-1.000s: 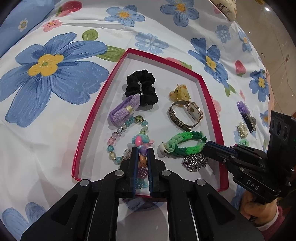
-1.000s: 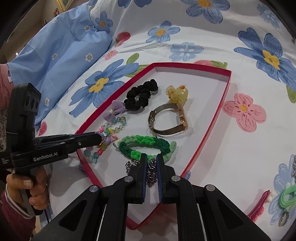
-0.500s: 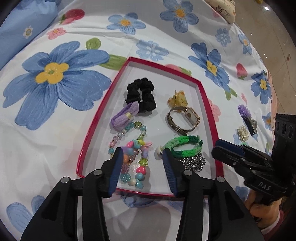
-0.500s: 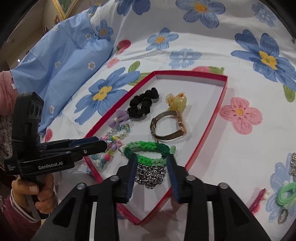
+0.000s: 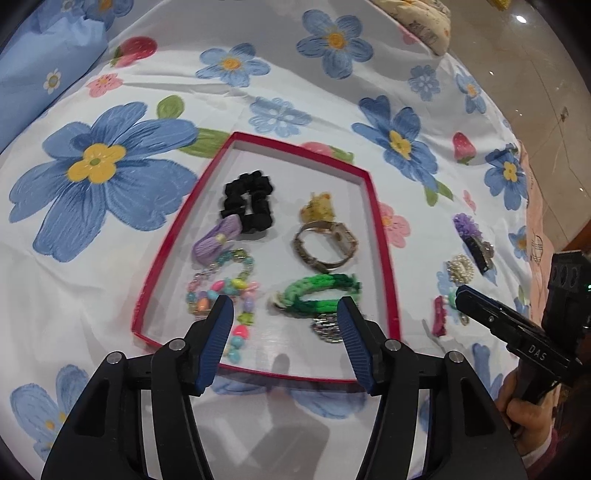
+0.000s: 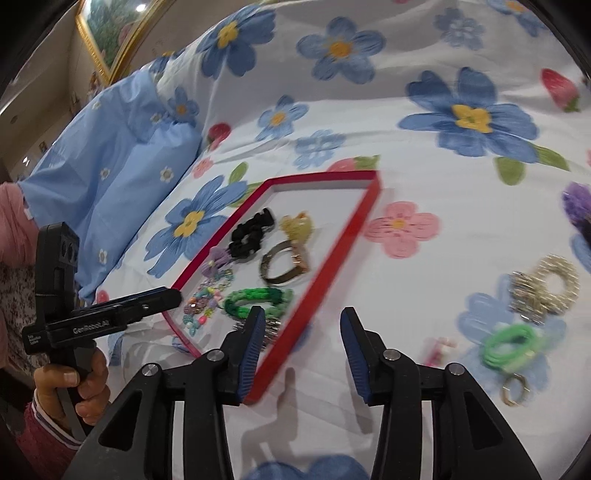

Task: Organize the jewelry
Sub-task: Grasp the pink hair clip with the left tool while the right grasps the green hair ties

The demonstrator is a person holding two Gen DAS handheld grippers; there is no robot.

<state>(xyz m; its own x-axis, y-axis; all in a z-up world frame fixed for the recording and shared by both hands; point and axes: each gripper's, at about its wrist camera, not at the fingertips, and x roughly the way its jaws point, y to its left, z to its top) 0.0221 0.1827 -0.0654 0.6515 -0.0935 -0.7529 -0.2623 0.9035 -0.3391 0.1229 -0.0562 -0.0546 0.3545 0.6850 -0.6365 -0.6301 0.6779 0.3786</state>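
Note:
A red-rimmed tray (image 5: 384, 258) lies on the flowered bedsheet. In it are a black scrunchie (image 5: 249, 201), a purple bow (image 5: 218, 240), a yellow claw clip (image 5: 317, 208), a watch (image 5: 327, 243), a coloured bead bracelet (image 5: 221, 288), a green braided bracelet (image 5: 317, 295) and a silver chain (image 5: 327, 328). My left gripper (image 5: 285, 308) hovers over the tray's near end, jaws opening, nothing between them. My right gripper (image 6: 303, 315) hangs over the tray's right rim (image 6: 354, 229), jaws opening and holding nothing. Right of it lie a pearl scrunchie (image 6: 543, 286), green hair ties (image 6: 513, 347), a gold ring (image 6: 515, 393) and a pink clip (image 6: 437, 349).
A purple hair clip (image 5: 471, 236) lies farther right on the sheet. A blue pillow (image 6: 122, 177) rises left of the tray, with a framed picture (image 6: 110, 33) on the wall behind it. The bed's edge drops to a tiled floor (image 5: 546, 110) at far right. A hand (image 6: 74, 391) grips the left handle.
Both grippers went from shut to open and lifted back. The left let go of the bead bracelet, the right let go of the silver chain. The right gripper swung right, past the tray's rim.

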